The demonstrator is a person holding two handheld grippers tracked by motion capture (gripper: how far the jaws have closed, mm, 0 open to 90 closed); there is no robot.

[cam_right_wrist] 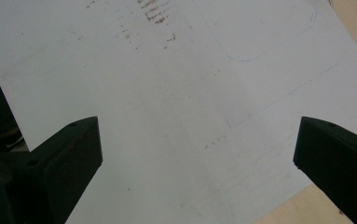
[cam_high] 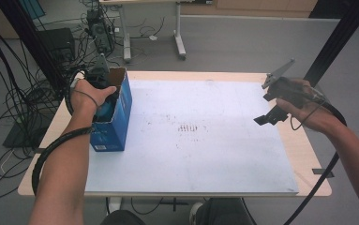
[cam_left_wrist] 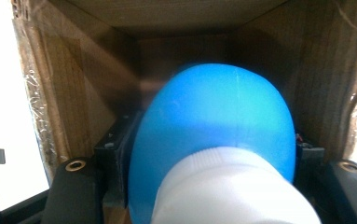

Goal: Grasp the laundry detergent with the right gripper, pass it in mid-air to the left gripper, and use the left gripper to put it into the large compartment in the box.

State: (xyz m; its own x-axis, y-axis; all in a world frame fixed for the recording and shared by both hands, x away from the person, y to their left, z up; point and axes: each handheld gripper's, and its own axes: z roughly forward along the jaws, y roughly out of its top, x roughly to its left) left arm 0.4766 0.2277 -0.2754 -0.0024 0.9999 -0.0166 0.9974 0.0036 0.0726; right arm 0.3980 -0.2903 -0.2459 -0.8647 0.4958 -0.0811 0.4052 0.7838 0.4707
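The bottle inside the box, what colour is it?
Bright blue bottle with a white cap, clearest in the left gripper view.

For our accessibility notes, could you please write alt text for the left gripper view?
A blue bottle with a white cap is clamped in the left gripper, black jaws on either side, inside an open brown cardboard box.

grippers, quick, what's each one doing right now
Left gripper: shut on the blue plastic bottle with a white cap, inside the blue cardboard box.
Right gripper: open, holding nothing, above the white sheet.
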